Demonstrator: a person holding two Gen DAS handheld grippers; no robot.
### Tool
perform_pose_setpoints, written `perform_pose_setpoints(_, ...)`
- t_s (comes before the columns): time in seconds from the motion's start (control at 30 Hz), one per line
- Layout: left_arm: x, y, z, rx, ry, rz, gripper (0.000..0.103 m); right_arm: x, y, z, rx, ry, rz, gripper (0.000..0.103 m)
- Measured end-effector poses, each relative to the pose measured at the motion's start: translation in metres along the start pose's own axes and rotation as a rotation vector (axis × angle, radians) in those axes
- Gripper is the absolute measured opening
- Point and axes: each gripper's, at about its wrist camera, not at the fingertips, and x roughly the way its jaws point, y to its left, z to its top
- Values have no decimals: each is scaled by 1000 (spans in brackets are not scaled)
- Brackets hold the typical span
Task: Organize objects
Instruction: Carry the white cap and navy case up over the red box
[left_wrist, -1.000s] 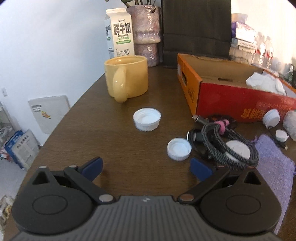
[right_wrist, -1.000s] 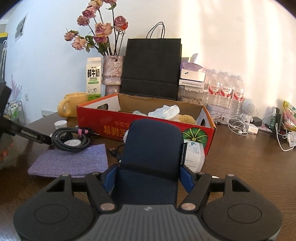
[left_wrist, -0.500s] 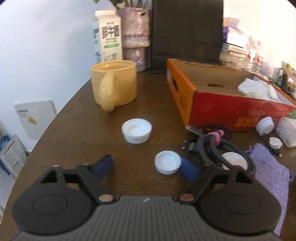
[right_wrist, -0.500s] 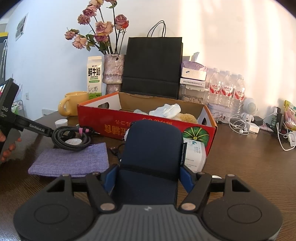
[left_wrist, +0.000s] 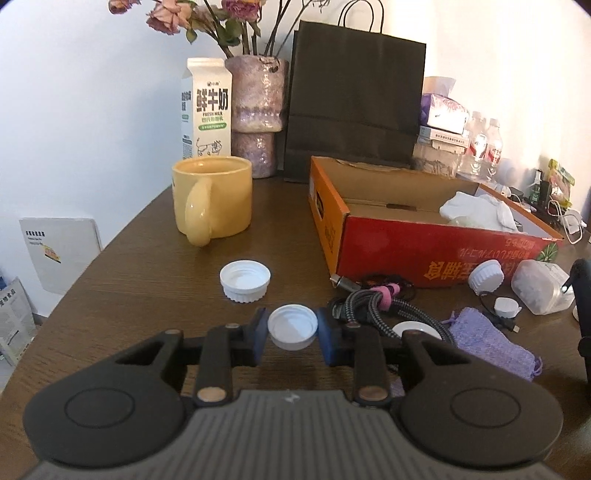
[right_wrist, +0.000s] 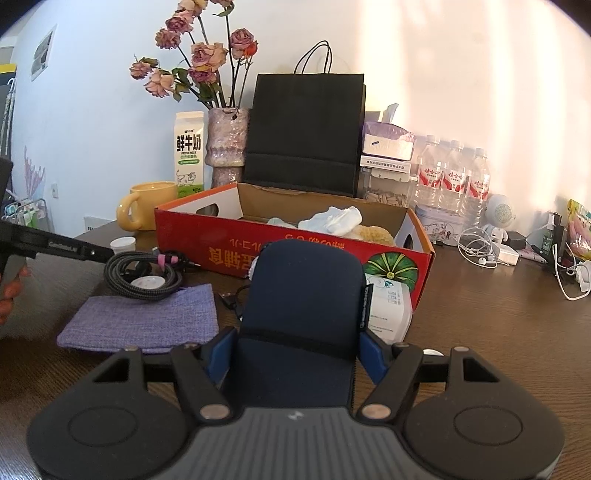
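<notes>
Item: small white cap (left_wrist: 292, 326), on the brown table (left_wrist: 140, 280), clamped between the blue pads of my left gripper (left_wrist: 291, 334), whose jaws have just been closing onto it.

Item: larger white cap (left_wrist: 245, 280), open side up, just beyond, between the held cap and the yellow mug (left_wrist: 212, 197).

Item: dark blue pouch (right_wrist: 303, 314), gripped at its sides by my right gripper (right_wrist: 297, 356), upright in front of the red cardboard box (right_wrist: 291, 251).

Item: coiled cable (left_wrist: 384, 314) and purple cloth (left_wrist: 491, 341), right of the small cap.
</notes>
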Motion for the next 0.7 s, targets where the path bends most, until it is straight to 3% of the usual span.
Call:
perform_pose_setpoints(0.27,-17,-3,-2,-24,-17,27,29,0,-1,0,5,-1,17,66)
perform_pose_setpoints(0.7,-46,-30,6,-13,-57,-10,29,-12,3,5,-4,-46,43,64)
